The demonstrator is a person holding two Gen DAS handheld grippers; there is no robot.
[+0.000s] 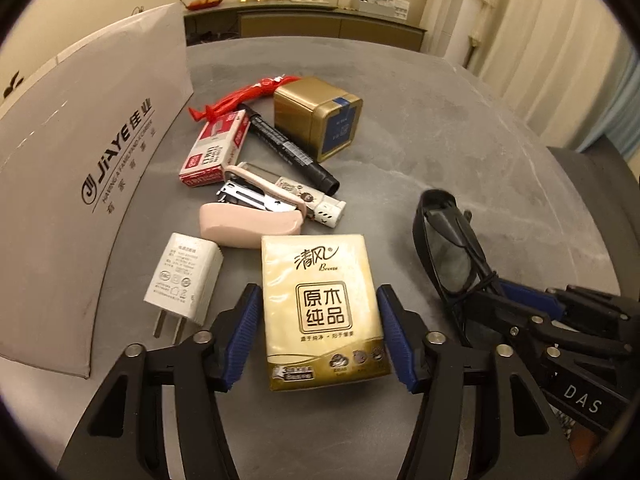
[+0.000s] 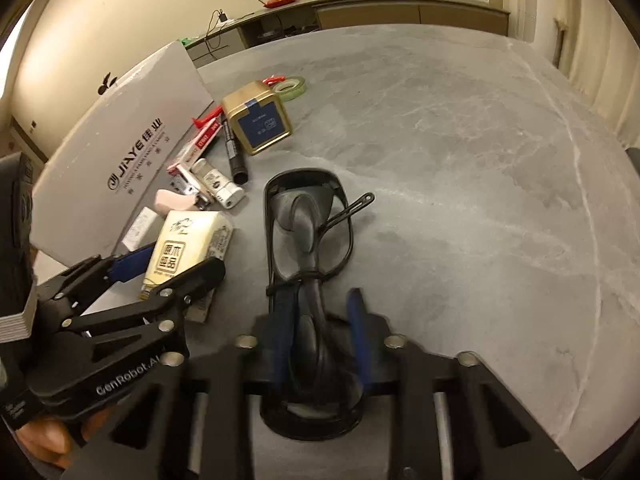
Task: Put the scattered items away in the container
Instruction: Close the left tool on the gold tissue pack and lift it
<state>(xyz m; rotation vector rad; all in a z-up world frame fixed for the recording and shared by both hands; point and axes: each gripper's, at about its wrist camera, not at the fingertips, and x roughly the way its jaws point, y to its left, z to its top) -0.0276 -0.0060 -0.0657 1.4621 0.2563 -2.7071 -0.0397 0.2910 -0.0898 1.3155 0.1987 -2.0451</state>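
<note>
A yellow tissue pack (image 1: 320, 300) lies on the grey table (image 1: 460, 128), and my left gripper (image 1: 320, 336) is shut on it, its blue pads against both long sides. In the right wrist view the same left gripper (image 2: 172, 266) clasps the tissue pack (image 2: 188, 240). My right gripper (image 2: 323, 332) is shut on the near end of the folded black glasses (image 2: 308, 216), which rest on the table and point away from me. The white lettered box (image 1: 80, 160) stands at the left with only its side showing. A hand (image 2: 44, 440) holds the left gripper.
Beside the box lie a white charger (image 1: 182, 280), a pink stapler (image 1: 256, 216), a staples box (image 1: 214, 148), a black marker (image 1: 292, 148), a white lighter (image 1: 316, 202), a gold tin (image 1: 316, 116), a red wrapper (image 1: 244, 96) and a tape roll (image 2: 290, 87).
</note>
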